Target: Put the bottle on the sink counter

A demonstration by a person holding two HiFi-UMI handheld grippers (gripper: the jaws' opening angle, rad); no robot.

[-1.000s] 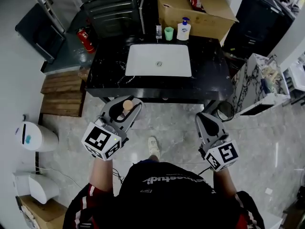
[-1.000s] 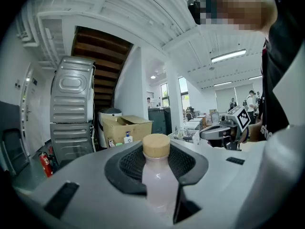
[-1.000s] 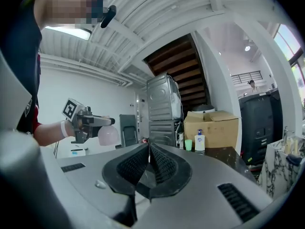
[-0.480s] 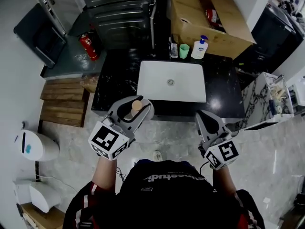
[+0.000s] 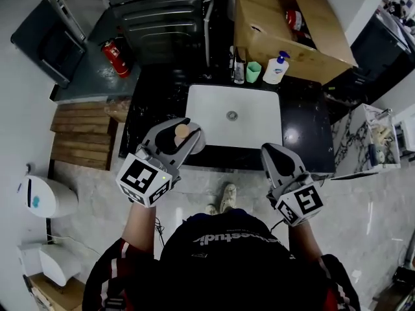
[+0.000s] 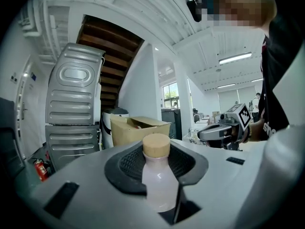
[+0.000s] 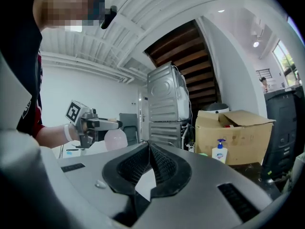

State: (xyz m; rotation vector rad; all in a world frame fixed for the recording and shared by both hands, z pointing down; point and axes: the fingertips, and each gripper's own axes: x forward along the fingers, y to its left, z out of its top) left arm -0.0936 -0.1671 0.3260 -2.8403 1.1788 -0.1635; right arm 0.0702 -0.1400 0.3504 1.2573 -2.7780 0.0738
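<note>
Pale marble floor ran underfoot; white wall stood at left. Wooden pallets lay stacked by wall, red fire extinguisher behind them. Grey ribbed metal unit stood at back, open cardboard box beside it. White bin sat low left. Strip light glowed overhead near wooden stair underside; window showed daylight.

Tally from my remote seat, head view mostly.
I count two grippers, the left gripper and the right gripper; one pink bottle with a tan cap; one white sink basin; one black counter; one pump soap bottle; one green cup; one cardboard box; one red fire extinguisher.
</note>
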